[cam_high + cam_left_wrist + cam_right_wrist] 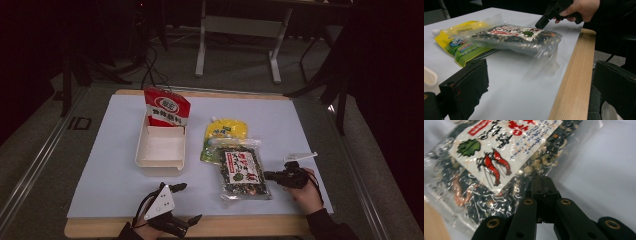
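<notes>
A clear packet of dark dried seaweed and shrimp (pixel 241 173) (pixel 519 37) (pixel 489 162) lies flat at the table's front right, partly over a yellow-green spouted pouch (pixel 226 132) (pixel 456 42). My right gripper (pixel 267 175) (pixel 543 22) (pixel 541 182) comes in from the right, shut, its joined jaws pinching the packet's right edge. In the left gripper view the packet looks blurred. My left gripper (pixel 190 202) (pixel 541 87) rests near the front edge, open and holding nothing, pointing toward the packet.
A white tray (pixel 142 161) stands left of centre with a red-and-white pouch (pixel 166 106) upright at its far end. A small white strip (pixel 301 156) lies beyond the right hand. The light blue mat (pixel 110 175) ends at the wooden table edge (pixel 571 85).
</notes>
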The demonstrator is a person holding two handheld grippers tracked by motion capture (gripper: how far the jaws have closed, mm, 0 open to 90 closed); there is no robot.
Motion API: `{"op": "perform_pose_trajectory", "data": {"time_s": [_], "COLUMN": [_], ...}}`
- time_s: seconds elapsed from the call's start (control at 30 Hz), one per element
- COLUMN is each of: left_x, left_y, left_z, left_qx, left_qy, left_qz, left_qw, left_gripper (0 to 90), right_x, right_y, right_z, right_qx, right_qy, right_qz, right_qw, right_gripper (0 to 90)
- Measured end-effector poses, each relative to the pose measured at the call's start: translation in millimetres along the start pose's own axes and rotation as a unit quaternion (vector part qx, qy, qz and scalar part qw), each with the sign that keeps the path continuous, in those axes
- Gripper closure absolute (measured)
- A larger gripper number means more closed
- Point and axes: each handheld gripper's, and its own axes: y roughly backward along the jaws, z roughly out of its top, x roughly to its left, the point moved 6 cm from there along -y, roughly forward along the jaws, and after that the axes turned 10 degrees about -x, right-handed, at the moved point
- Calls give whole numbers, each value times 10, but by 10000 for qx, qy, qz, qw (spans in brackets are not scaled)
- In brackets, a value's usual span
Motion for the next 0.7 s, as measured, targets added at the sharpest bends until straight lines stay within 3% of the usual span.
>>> {"op": "perform_pose_trajectory", "data": {"time_s": [0.1,0.2,0.5,0.7], "left_x": [3,4,11,14], "left_y": [-2,1,-1,-2], "left_z": [-3,-3,-7,-11], "left_qx": [0,-1,8,15], "left_qy": [11,13,1,15], "left_qz": [-1,5,12,15], "left_qw": [10000,10000,10000,10000], "left_gripper": [21,21,21,21], "right_x": [99,106,-139,-275], "right_y": [-14,-3,41,-58], "right_z": [23,96,508,695], "right_qx": [-3,-106,-577,-607], "right_qy": [113,176,351,453], "right_qz": [184,201,-194,-302], "right_qw": [9998,9996,9975,9967], "right_gripper": [899,852,794,738]}}
